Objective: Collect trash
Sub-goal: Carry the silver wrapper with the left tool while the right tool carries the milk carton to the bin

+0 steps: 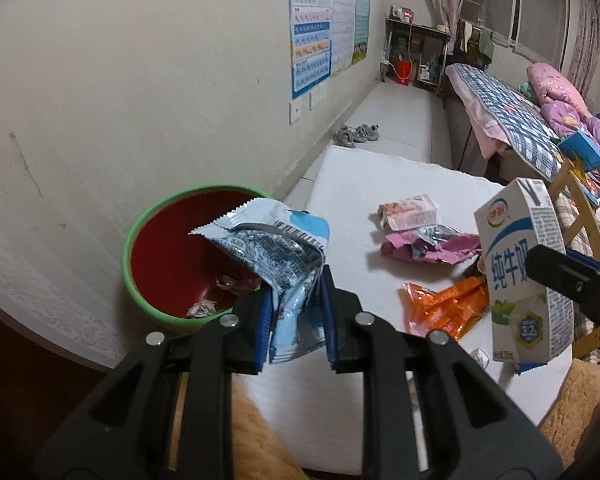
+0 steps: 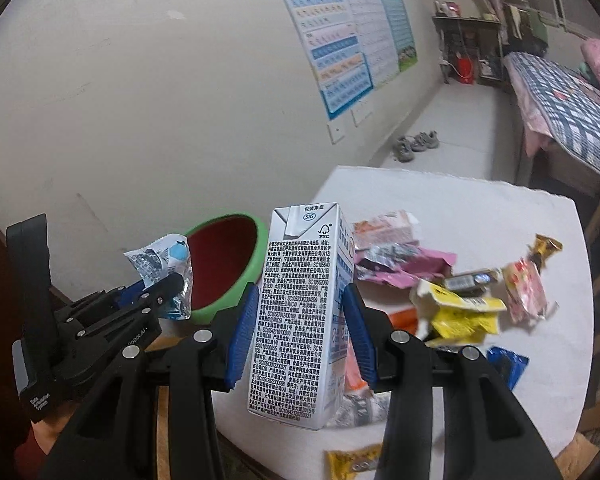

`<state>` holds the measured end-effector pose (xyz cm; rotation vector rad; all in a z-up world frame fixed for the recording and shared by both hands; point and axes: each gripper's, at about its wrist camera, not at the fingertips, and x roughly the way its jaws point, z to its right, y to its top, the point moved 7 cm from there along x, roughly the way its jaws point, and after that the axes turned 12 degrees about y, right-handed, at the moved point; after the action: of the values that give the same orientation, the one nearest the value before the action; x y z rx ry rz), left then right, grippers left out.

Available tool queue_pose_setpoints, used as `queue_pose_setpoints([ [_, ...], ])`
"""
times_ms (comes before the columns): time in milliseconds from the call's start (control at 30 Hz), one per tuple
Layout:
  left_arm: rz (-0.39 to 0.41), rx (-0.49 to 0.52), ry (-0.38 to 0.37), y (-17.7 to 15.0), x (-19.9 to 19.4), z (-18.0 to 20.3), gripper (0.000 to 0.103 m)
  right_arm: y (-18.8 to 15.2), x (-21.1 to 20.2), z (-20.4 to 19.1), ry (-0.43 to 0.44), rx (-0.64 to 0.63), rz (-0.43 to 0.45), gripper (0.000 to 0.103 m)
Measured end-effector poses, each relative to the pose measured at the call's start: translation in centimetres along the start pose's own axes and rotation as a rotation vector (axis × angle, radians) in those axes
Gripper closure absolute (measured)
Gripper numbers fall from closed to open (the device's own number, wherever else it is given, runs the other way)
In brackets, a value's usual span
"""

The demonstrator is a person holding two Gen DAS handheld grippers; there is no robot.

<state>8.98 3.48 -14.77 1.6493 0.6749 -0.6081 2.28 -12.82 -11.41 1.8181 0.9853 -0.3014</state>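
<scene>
My left gripper is shut on a crumpled blue and silver wrapper, held in the air beside the green bin with a red inside; the same wrapper and left gripper show at the left of the right wrist view. My right gripper is shut on an upright white milk carton, lifted above the white table. That carton hangs at the right of the left wrist view. Several wrappers lie on the table: pink, orange, yellow.
The bin stands against the cream wall, left of the table, with scraps in its bottom. A small pink carton lies on the table. A bed, a wooden chair frame and shoes on the floor lie beyond.
</scene>
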Motion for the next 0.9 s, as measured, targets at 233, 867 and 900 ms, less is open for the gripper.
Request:
queue_pose_setpoints([
  [233,0.011,-0.03,0.03,0.5,-0.1,-2.0,0.082,1.1,1.5,-2.0,0.033,-0.04,-0.009,0.06],
  [867,0.016,-0.065,0.079,0.6,0.5,-3.6,0.082,2.4,4.1,-4.9,0.093,-0.09,-0.025,0.06],
  [900,0.017,-0.065,0.08,0.6,0.5,-3.6,0.082,2.5,4.2,-5.0,0.096,-0.092,-0.026,0.06],
])
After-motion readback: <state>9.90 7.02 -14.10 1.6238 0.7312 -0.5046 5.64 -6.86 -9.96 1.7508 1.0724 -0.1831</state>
